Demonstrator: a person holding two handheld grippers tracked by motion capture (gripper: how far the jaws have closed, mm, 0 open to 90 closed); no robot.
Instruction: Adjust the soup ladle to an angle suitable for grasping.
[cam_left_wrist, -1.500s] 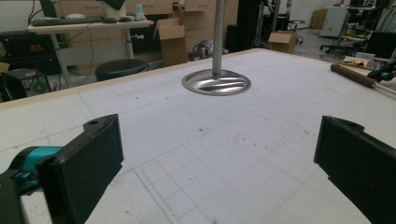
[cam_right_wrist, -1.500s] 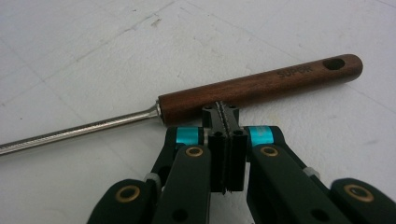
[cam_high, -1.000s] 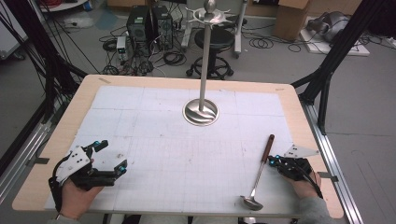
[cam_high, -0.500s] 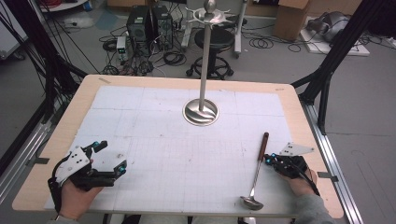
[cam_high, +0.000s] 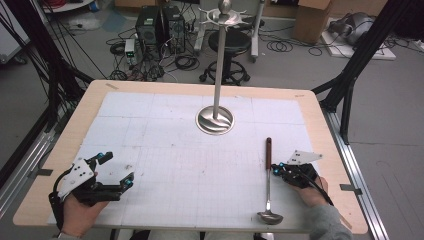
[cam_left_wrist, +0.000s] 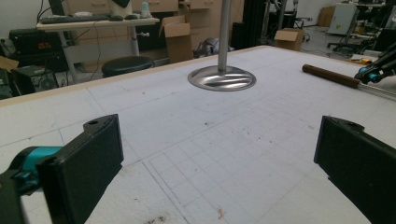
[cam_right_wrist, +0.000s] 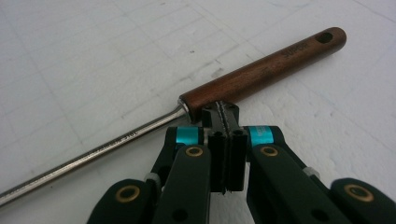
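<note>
On the wooden-edged worktop (cam_high: 320, 125) with its white gridded mat, a steel ladle with a dark brown wooden handle (cam_high: 268, 175) lies at about five o'clock, bowl toward the person, handle end pointing away. The right claw (cam_high: 281, 167) sits just beside the ladle at its right, jaws pressed together with nothing between them, tips against the handle's lower end (cam_right_wrist: 261, 74). The left claw (cam_high: 116, 170) rests at eight o'clock, jaws spread wide and empty. A tall chrome stand with a round dished base (cam_high: 215, 120) rises at twelve o'clock; its base holds nothing.
</note>
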